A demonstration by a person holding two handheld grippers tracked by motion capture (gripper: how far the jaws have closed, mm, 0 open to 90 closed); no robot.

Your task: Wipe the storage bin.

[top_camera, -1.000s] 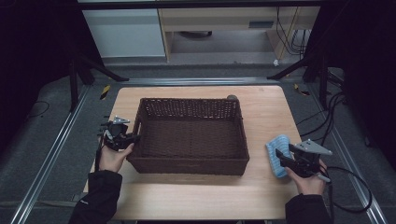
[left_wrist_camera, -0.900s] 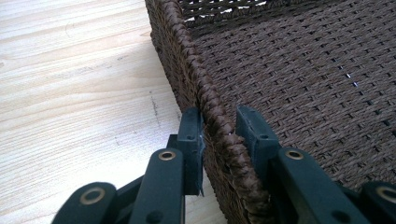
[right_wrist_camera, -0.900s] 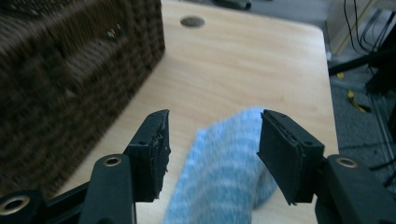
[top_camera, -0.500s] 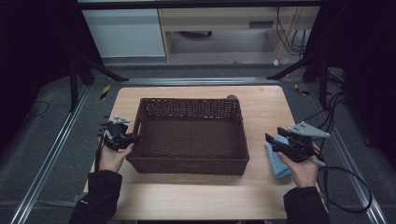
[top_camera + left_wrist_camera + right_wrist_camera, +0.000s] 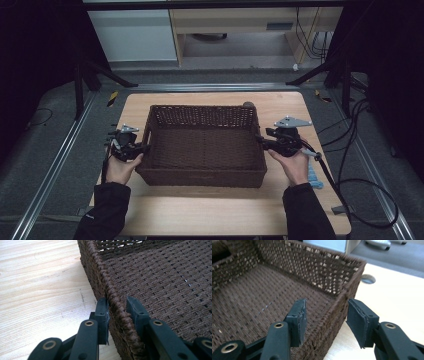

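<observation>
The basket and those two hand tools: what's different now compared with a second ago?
The right gripper left the blue cloth and moved to the basket's right wall; its jaws now straddle that rim and have been closing, not yet pressing. The left gripper stayed clamped on the left rim; the basket hasn't moved.

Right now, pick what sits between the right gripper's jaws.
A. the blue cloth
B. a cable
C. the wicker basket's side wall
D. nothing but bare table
C: in the right gripper view the right gripper straddles the rim of the wicker basket, its closing jaws standing apart from the weave on each side.
</observation>
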